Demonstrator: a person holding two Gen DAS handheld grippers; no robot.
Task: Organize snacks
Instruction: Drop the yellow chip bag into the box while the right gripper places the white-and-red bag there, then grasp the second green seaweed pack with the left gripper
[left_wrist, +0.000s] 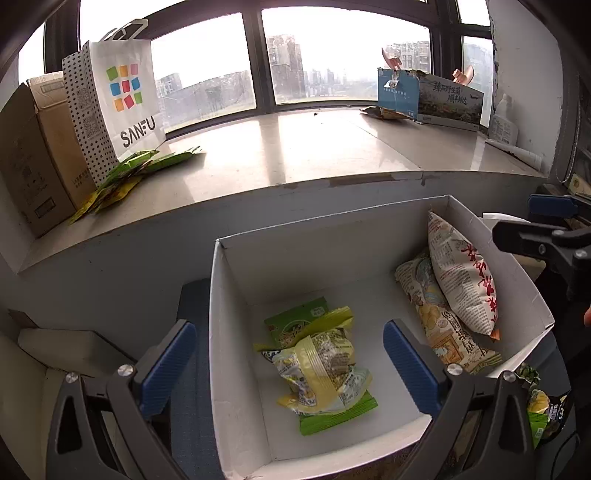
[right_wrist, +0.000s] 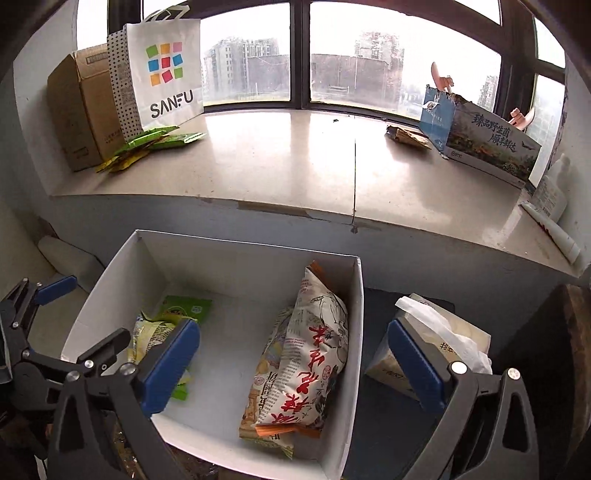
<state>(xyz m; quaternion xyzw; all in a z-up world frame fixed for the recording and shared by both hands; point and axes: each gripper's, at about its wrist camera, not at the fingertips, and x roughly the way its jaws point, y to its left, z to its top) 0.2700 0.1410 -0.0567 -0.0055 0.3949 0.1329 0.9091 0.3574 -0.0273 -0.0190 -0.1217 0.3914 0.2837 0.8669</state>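
Observation:
A white cardboard box (left_wrist: 229, 332) (right_wrist: 354, 332) stands below the windowsill. Several small green and yellow snack packets (left_wrist: 321, 369) (right_wrist: 162, 332) lie in its left part. A big white bag with red characters (left_wrist: 461, 280) (right_wrist: 314, 362) leans on a printed chips bag (left_wrist: 439, 332) (right_wrist: 266, 369) against the right wall. My left gripper (left_wrist: 290, 369) hangs open over the small packets, one finger outside the box's left wall, holding nothing. My right gripper (right_wrist: 293, 362) is open above the big bags, empty, straddling the right wall. Each gripper shows in the other's view, the right gripper (left_wrist: 535, 221) and the left gripper (right_wrist: 81, 317).
On the windowsill (right_wrist: 295, 166) stand a SANFU paper bag (right_wrist: 166, 74), a brown carton (right_wrist: 81, 110), loose green and yellow packets (right_wrist: 147, 144) and a printed blue box (right_wrist: 480, 140). A tissue pack (right_wrist: 443, 332) sits right of the white box. More snack packets (left_wrist: 543, 410) lie at lower right.

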